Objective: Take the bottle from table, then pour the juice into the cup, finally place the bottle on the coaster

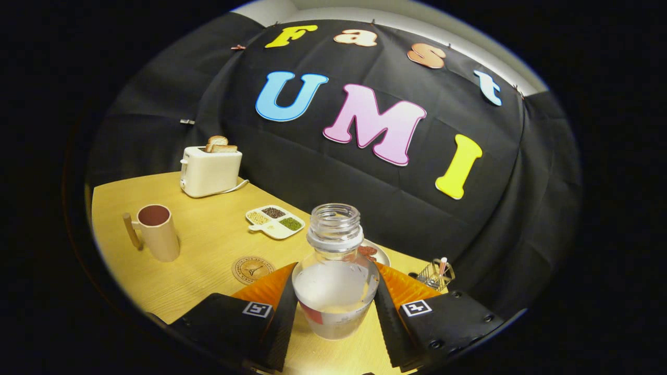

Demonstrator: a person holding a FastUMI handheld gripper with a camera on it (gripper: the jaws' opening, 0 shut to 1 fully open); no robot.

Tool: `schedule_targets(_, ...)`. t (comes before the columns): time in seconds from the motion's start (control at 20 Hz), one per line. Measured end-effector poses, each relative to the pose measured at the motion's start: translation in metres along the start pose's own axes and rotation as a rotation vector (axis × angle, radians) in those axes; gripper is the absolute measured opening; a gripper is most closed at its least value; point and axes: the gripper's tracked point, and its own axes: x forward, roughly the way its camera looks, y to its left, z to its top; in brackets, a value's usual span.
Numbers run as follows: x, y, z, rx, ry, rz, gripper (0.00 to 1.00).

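Hand-held gripper [335,307] clamped on clear uncapped plastic juice bottle [335,276], held upright against spills; tan wooden-handled cup [158,232] left, round cork coaster [252,269] lower centre-left on bench.

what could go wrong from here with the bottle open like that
1. The bottle has no cap and sits tilted between the fingers of the gripper, so a quick swing toward the cup could slosh juice onto the table.
2. The fingers press its rounded lower body; it may slip or twist when tipped.
3. The cup's mouth is narrow, so a poorly aimed pour might miss it.
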Motion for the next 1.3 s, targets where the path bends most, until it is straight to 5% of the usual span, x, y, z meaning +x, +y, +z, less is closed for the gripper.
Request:
schedule_targets(0.4,0.01,0.047,0.049,-0.183,-0.016,-0.025,0.75)
schedule_targets(1.3,0.045,0.169,0.062,-0.713,-0.045,0.027,0.74)
